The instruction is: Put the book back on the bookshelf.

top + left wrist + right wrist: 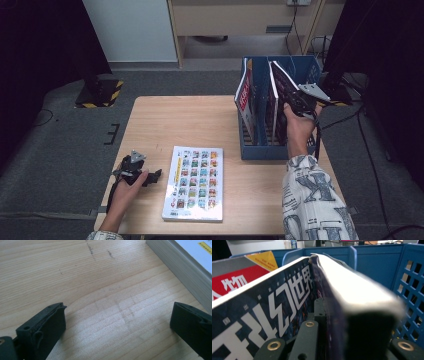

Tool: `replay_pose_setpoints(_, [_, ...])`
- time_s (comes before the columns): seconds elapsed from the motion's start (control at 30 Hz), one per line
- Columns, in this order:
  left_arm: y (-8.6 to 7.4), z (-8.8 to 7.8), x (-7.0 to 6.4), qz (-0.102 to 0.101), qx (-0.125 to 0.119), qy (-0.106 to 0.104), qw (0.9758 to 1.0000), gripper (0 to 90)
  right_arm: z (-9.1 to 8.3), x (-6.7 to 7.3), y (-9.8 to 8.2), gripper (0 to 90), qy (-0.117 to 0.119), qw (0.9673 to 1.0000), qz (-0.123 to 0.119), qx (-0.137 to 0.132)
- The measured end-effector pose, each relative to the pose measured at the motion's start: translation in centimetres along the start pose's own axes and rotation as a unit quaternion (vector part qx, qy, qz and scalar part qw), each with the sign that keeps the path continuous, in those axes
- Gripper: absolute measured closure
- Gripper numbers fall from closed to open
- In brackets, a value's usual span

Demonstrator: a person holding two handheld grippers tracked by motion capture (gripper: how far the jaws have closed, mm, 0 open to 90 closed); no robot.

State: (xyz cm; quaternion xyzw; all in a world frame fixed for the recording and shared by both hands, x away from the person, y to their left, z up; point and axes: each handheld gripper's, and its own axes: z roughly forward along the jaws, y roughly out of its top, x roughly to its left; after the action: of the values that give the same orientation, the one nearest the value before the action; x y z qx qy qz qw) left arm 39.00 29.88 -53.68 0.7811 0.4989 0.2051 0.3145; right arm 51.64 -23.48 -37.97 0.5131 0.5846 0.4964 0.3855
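Standing in blue rack (pixel 255 150), dark book (pixel 278 92), white lettering

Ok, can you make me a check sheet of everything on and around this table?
Surface: wooden table, faint scuff marks.
Job's things: dark book upright in blue file rack; red-covered book in the next slot; picture-grid book lying flat.
Clutter: nothing seen.
Grippers: right tool shut on dark book; left tool open, resting low beside the flat book.
Cables: one trails from the right tool.
Surroundings: grey carpet, striped stand base, wooden cabinet.
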Motion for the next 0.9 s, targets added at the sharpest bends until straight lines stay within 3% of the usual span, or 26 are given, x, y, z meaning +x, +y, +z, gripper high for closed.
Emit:
replay_pose_setpoints(0.3, [0.0,0.0,0.0,0.000,-0.001,0.000,1.0000,0.0,-0.1,0.1,-0.3,82.9,0.010,0.9999,0.003,0.005])
replay_pose_setpoints(0.7, [0.0,0.1,0.0,0.000,-0.001,-0.001,1.0000,0.0,0.1,0.2,0.5,81.2,0.035,0.9989,-0.018,0.025])
replay_pose_setpoints(0.83, [0.0,0.1,0.0,0.000,-0.001,-0.001,1.0000,0.0,0.2,-0.1,0.8,83.7,0.021,0.9991,-0.026,0.027])
replay_pose_setpoints(0.9, [0.0,0.1,0.0,0.000,-0.001,-0.001,1.0000,0.0,0.2,-0.3,1.1,83.9,-0.003,0.9994,-0.028,0.022])
